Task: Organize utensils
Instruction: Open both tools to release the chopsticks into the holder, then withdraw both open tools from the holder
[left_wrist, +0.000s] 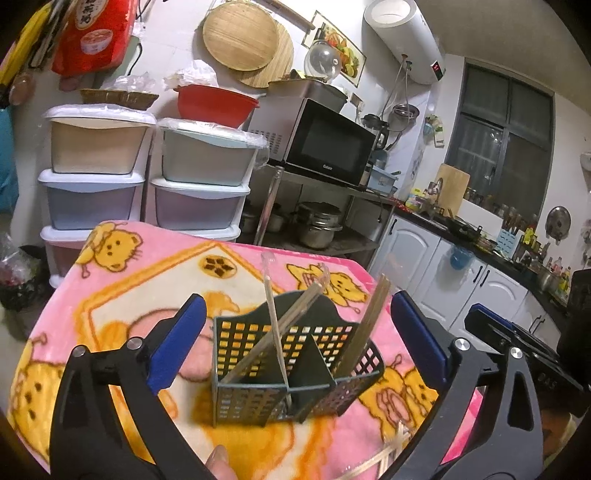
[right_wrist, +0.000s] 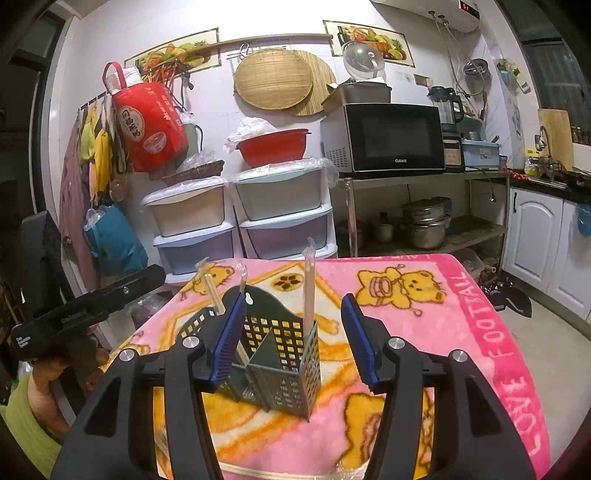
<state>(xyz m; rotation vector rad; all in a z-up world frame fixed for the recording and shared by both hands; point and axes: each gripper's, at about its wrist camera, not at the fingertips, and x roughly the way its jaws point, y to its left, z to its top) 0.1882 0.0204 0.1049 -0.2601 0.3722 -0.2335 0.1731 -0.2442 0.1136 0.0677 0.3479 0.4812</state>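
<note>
The pink bear-print blanket (right_wrist: 424, 317) covers the surface, and the dark green perforated caddy (left_wrist: 291, 373) stands upright near its middle, split into compartments. Wrapped chopsticks (left_wrist: 369, 325) lean in its compartments, with a clear-wrapped straw-like piece (right_wrist: 308, 291) upright in one of them.

The left tool (left_wrist: 293, 339) hangs spread wide above the caddy, gripping nothing. The right tool (right_wrist: 295, 336) is likewise wide apart and empty, its fingers straddling the caddy.

More wrapped sticks (left_wrist: 380, 450) lie flat on the blanket at the near edge, just under the left tool; these look like the next pick. Judging from this, the grasp should close near the middle of the bundle so it does not tip, then lift clear of the leaning sticks. Lower it end-first into one compartment without knocking the light caddy over.
</note>
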